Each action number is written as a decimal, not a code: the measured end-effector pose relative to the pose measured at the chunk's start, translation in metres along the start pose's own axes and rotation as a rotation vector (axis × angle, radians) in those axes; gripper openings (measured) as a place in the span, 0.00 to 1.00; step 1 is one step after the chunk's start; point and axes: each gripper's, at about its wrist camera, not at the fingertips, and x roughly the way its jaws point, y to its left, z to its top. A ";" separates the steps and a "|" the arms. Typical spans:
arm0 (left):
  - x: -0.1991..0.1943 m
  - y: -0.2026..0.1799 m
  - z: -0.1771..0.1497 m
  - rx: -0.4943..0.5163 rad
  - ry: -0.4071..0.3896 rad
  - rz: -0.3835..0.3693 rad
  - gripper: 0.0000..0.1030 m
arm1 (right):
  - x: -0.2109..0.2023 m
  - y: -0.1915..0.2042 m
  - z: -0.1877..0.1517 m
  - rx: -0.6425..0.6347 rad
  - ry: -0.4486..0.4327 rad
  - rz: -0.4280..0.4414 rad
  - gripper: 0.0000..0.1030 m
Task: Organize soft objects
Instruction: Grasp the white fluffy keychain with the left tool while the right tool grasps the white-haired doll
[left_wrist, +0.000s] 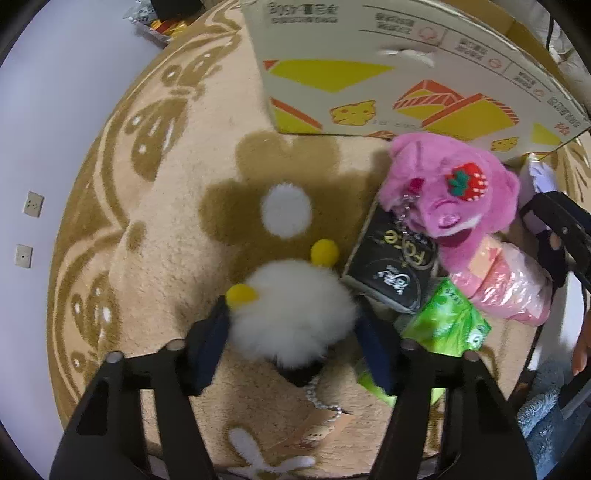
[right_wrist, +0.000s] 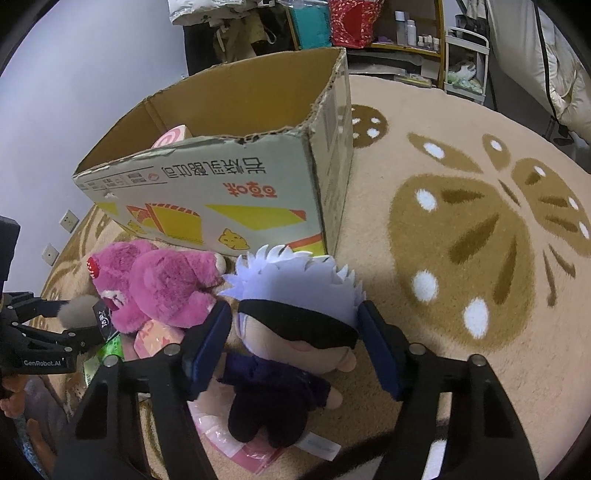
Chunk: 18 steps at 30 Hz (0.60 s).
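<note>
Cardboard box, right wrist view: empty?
No. A pink-and-white roll-shaped item shows inside the cardboard box, poking up behind its torn front wall.

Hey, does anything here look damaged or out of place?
Yes. The cardboard box has a ragged, torn top rim, roughest near its front corner. Among the plush toys, a black carton and a green tissue pack lie wedged under the pink bear; the carton looks rigid, not soft like the toys.
</note>
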 end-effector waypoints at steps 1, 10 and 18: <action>0.000 -0.002 0.000 0.002 -0.002 -0.008 0.49 | 0.000 -0.001 0.001 0.001 0.000 0.001 0.67; -0.015 -0.002 0.001 -0.006 -0.053 -0.049 0.24 | 0.000 0.001 0.001 -0.004 -0.005 -0.009 0.64; -0.032 0.001 0.006 -0.005 -0.117 -0.041 0.23 | -0.010 0.002 0.001 -0.002 -0.039 -0.001 0.64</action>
